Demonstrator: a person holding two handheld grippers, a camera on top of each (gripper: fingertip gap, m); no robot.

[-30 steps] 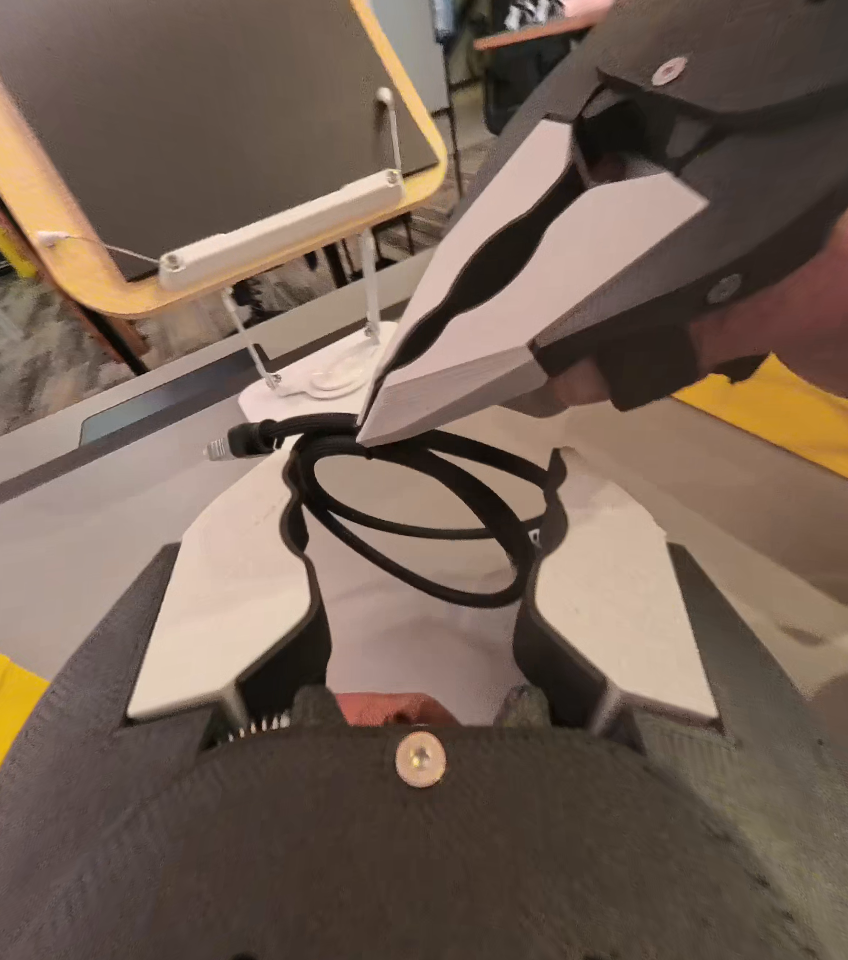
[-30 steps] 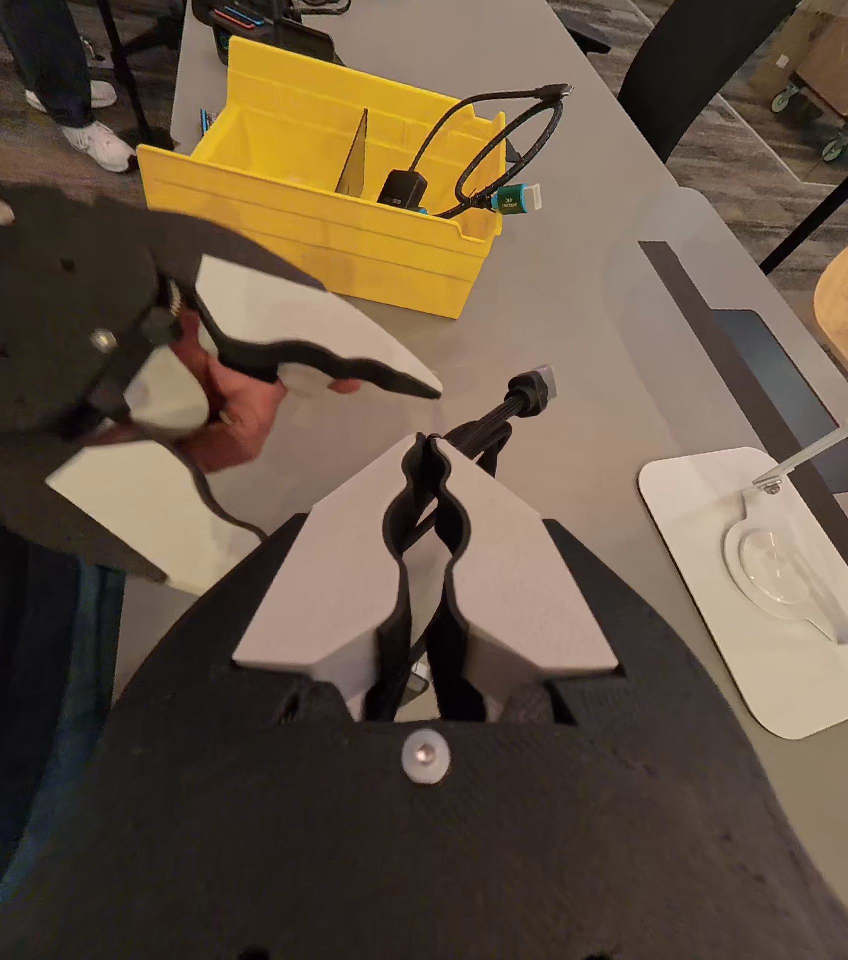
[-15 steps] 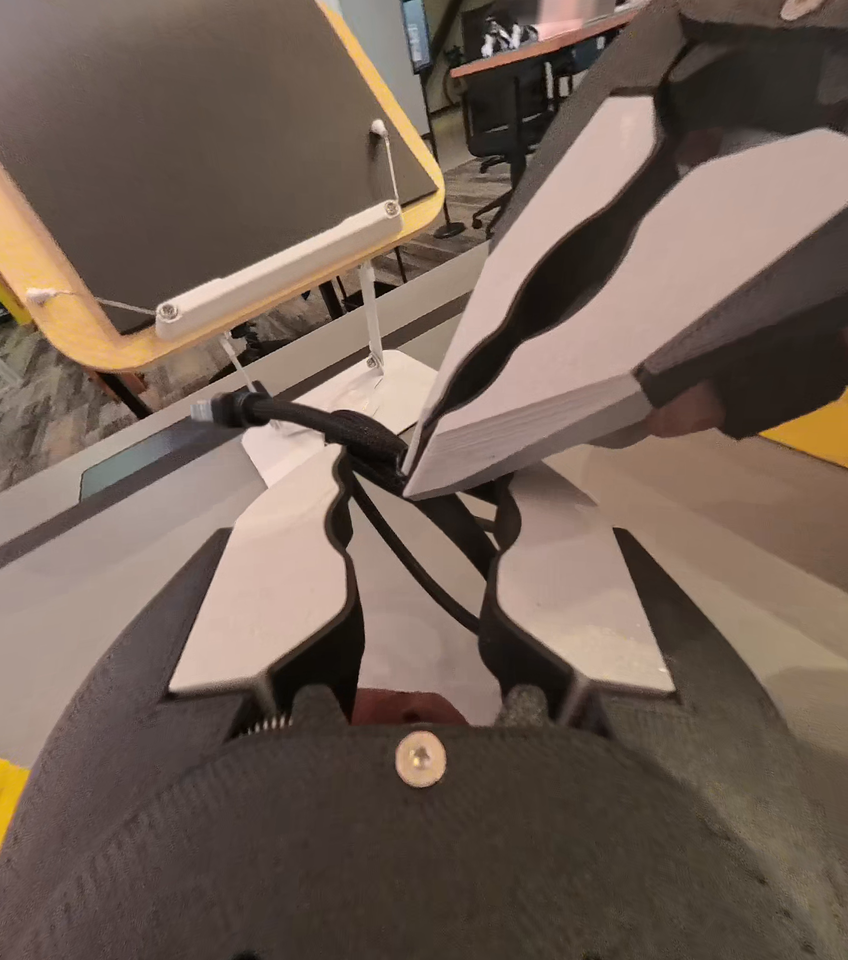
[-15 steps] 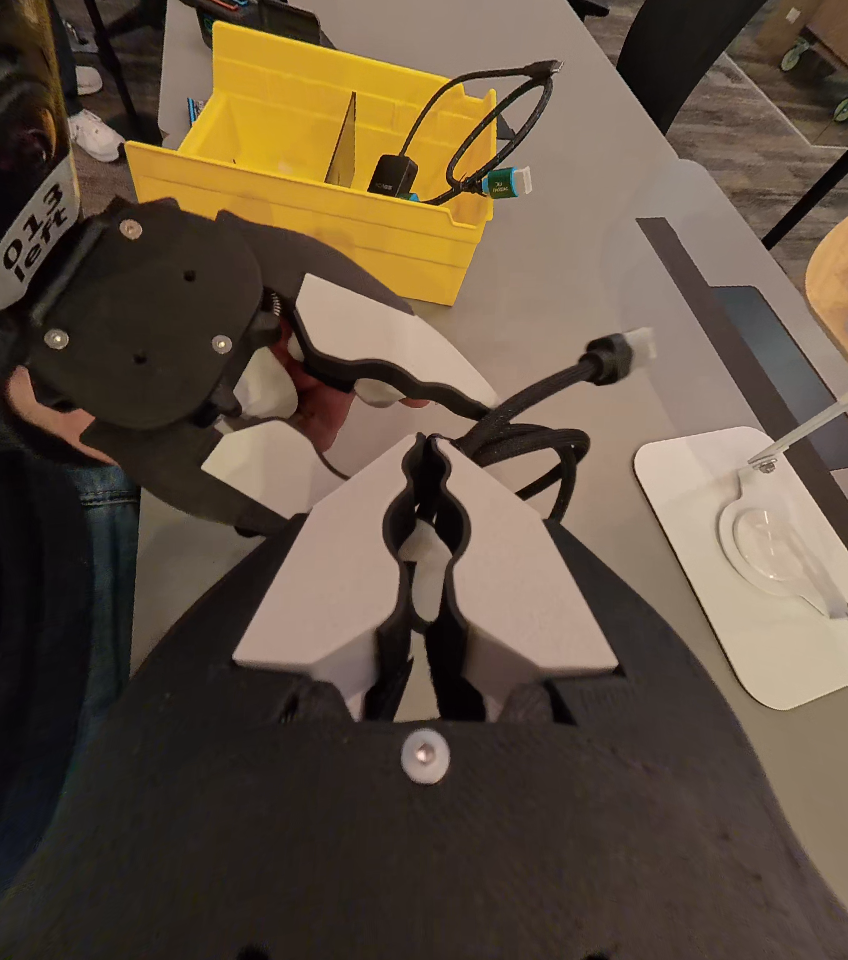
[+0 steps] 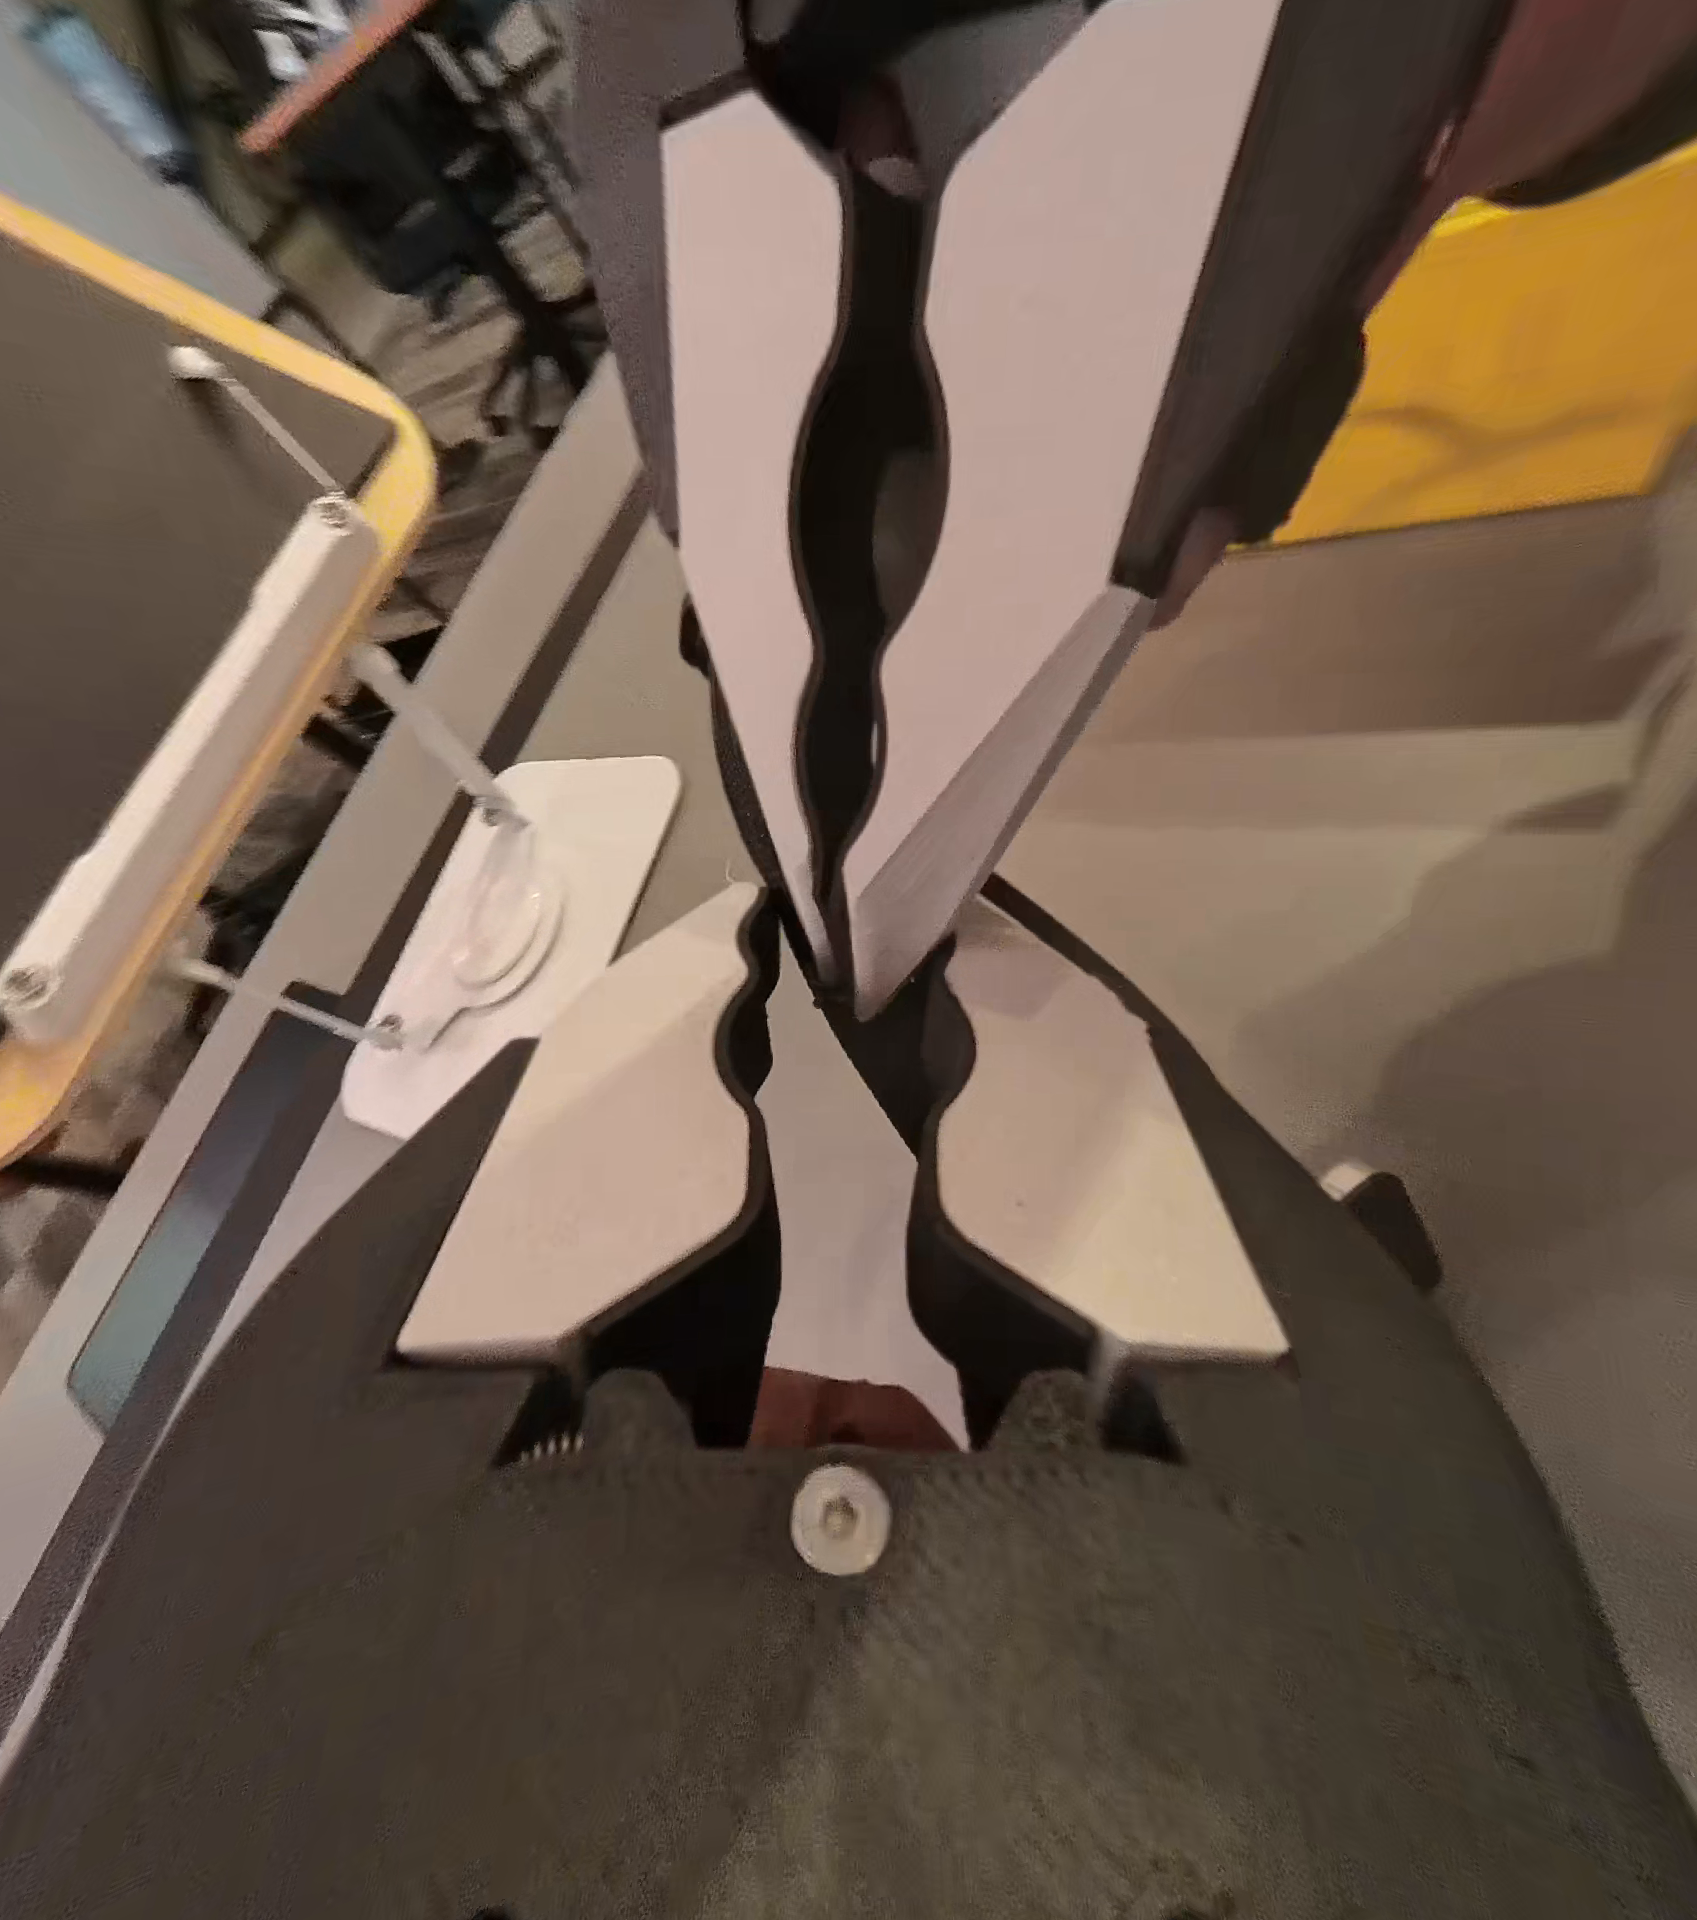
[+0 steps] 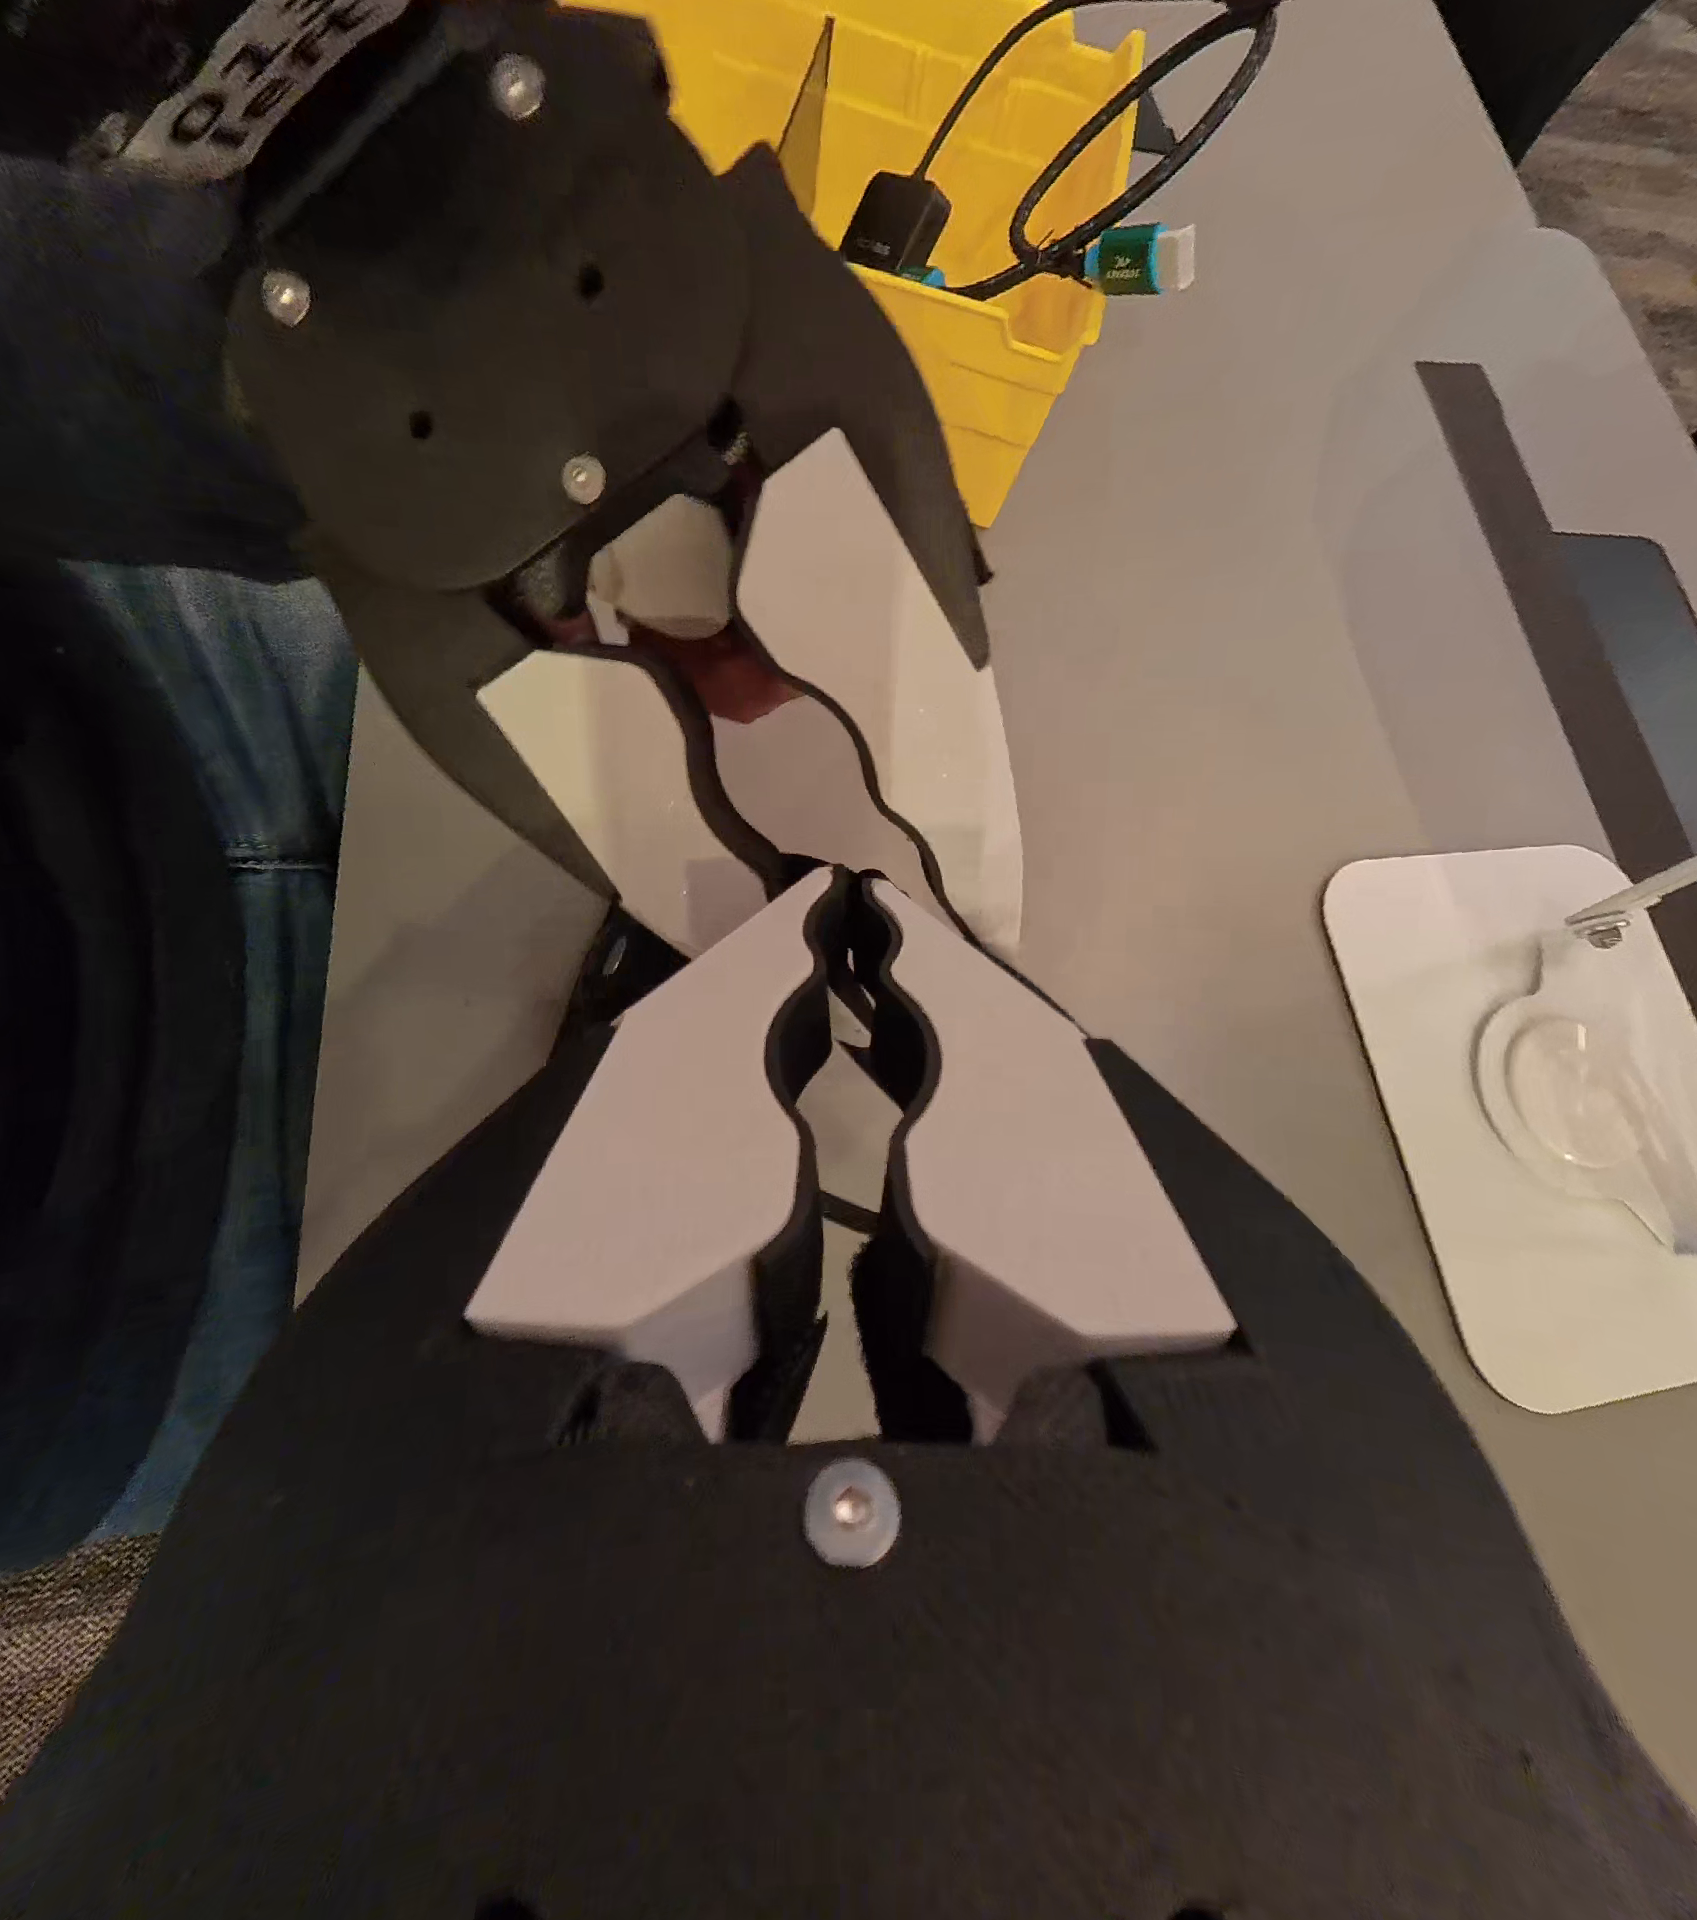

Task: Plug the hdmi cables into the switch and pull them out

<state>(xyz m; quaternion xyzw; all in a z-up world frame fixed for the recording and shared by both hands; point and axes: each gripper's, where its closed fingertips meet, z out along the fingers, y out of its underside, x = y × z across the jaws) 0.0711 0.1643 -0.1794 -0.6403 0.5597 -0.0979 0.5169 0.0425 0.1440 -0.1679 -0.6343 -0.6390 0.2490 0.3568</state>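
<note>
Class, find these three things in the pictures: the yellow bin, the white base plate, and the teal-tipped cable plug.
yellow bin (image 6: 1005,384), right wrist view, front wall.
white base plate (image 6: 1426,1226), right wrist view, bare near side.
teal-tipped cable plug (image 6: 1130,265), right wrist view, teal housing.

- Black braided HDMI cable (image 6: 849,997): pinched between two closed grey fingers, mostly hidden.
- Second black cable (image 6: 1135,135): looped, teal plug, resting in the yellow bin (image 6: 989,343).

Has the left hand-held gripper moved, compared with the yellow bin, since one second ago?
Yes. In the right wrist view the left hand-held gripper moved rightward, now overlapping the yellow bin.
</note>
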